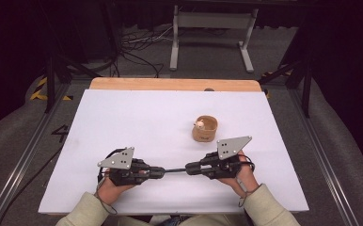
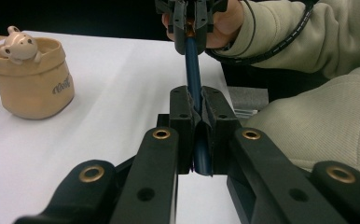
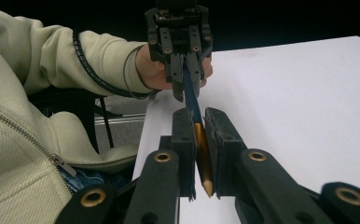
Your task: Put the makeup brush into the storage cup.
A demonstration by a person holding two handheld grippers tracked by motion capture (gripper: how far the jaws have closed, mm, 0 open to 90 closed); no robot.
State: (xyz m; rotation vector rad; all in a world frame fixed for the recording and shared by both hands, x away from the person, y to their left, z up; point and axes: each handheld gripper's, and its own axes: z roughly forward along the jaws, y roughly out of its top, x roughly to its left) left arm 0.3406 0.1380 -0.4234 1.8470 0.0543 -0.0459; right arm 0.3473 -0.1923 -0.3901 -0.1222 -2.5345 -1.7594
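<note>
A blue pencil (image 1: 175, 170) with a bare wooden tip (image 3: 203, 158) hangs level just above the white table (image 1: 142, 117), spanning the two grippers near the front edge. My left gripper (image 1: 163, 171) is shut on its blue end (image 2: 193, 70). My right gripper (image 1: 188, 168) is shut on the wooden tip end, facing the left one. In the left gripper view my own jaws (image 2: 195, 100) pinch the shaft, with the right gripper (image 2: 190, 37) beyond. The right gripper view has its jaws (image 3: 200, 116) closed on the tip and the left gripper (image 3: 187, 91) farther off.
A tan fabric pot (image 1: 204, 129) with a small pale figurine (image 2: 19, 44) inside stands right of centre, just beyond the right gripper. A wooden strip (image 1: 170, 84) edges the far side. A white stand (image 1: 212, 28) and cables lie on the floor behind.
</note>
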